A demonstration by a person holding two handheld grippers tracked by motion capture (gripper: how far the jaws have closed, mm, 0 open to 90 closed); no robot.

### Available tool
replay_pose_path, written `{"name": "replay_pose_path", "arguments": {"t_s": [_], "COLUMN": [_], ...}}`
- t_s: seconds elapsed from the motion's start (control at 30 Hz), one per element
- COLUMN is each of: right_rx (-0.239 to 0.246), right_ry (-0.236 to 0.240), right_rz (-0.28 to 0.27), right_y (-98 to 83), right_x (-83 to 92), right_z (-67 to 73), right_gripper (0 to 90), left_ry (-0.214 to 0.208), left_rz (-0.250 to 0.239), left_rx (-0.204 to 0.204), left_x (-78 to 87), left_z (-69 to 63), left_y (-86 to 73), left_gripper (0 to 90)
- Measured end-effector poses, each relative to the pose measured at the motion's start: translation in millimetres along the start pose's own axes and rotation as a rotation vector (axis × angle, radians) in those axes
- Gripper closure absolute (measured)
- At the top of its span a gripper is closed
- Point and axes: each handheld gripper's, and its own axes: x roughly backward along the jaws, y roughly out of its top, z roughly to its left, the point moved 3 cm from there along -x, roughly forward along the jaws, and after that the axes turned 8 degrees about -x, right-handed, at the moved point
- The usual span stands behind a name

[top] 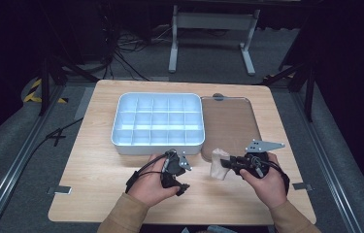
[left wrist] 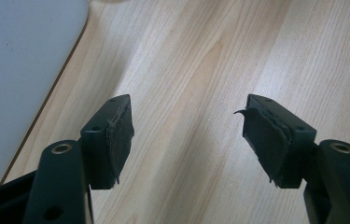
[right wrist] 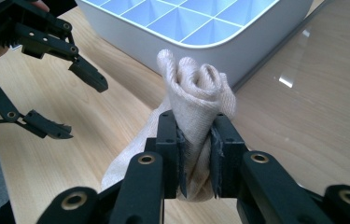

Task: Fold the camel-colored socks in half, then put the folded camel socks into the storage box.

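My right gripper (right wrist: pixel 195 154) pinches a rolled beige cloth (right wrist: pixel 196 95) that could unroll or slip free, while my left gripper (left wrist: pixel 189 140) gapes wide, holding nothing.

I can read no text, label, brand or number anywhere from here. The only sign-like marking I can make out is the yellow-and-black hazard striping (top: pixel 35 91) on the floor left of the table (top: pixel 97 165), and it carries no words.
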Motion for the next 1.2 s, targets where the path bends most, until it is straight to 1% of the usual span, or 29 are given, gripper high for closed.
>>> {"name": "replay_pose_path", "arguments": {"t_s": [0.07,0.1,0.2,0.23,0.3,0.33,0.37,0.43,0.5,0.57,0.63,0.77,0.87,0.93,0.97,1.2], "right_rx": [0.007,0.013,0.025,0.025,0.03,0.03,0.042,0.052,0.056,0.06,0.064,0.074,0.075,0.084,0.087,0.106], "right_ry": [-0.008,-0.01,-0.008,-0.008,-0.004,-0.004,-0.009,-0.013,-0.017,-0.017,-0.018,-0.015,-0.008,-0.017,-0.022,-0.051], "right_rz": [-0.007,-0.012,-0.02,-0.02,-0.024,-0.024,-0.024,-0.027,-0.027,-0.019,-0.014,-0.001,0.007,0.015,0.021,0.057], "right_y": [0.6,1.1,3.6,3.6,8.6,8.6,10.3,16.0,18.1,25.8,27.7,39.3,45.9,50.1,52.3,70.0], "right_x": [0.3,0.6,0.4,0.4,-0.8,-0.8,-0.9,-0.8,-0.7,-1.4,-1.6,-4.5,-5.4,-5.9,-6.0,-10.2], "right_z": [-0.4,-0.6,-1.1,-1.1,-0.3,-0.3,-1.1,-3.3,-4.4,-6.3,-6.8,-8.0,-7.6,-8.4,-9.0,-11.3], "right_gripper": [76.9,76.9,76.9,76.9,76.8,76.8,76.9,76.9,76.8,76.8,76.8,76.7,76.7,76.7,76.7,76.6], "left_ry": [0.001,-0.001,0.001,0.002,0.005,0.009,0.01,0.019,0.023,0.027,0.031,0.043,0.059,0.068,0.071,0.066], "left_rz": [-0.001,-0.002,0.001,-0.006,0.001,-0.003,-0.004,-0.008,-0.006,-0.012,-0.009,-0.011,-0.015,-0.007,-0.006,0.004], "left_rx": [0.004,-0.001,-0.002,0.012,0.003,0.013,0.011,0.025,0.026,0.039,0.043,0.06,0.084,0.11,0.116,0.138], "left_x": [-0.1,-0.3,0.1,0.1,1.6,2.1,2.8,5.3,6.4,9.1,10.4,16.5,19.8,22.5,23.4,27.7], "left_z": [-0.2,0.3,0.8,0.5,2.2,1.9,2.3,2.2,2.4,2.8,3.3,5.1,6.5,7.9,8.5,10.4], "left_y": [-0.1,0.0,-0.4,-0.6,-1.3,-2.0,-2.8,-5.2,-6.2,-9.3,-10.5,-16.6,-20.4,-22.5,-23.4,-26.7], "left_gripper": [33.8,33.8,33.7,33.7,33.5,33.5,33.5,33.3,33.3,33.1,33.1,33.0,33.0,33.0,33.0,32.9]}}
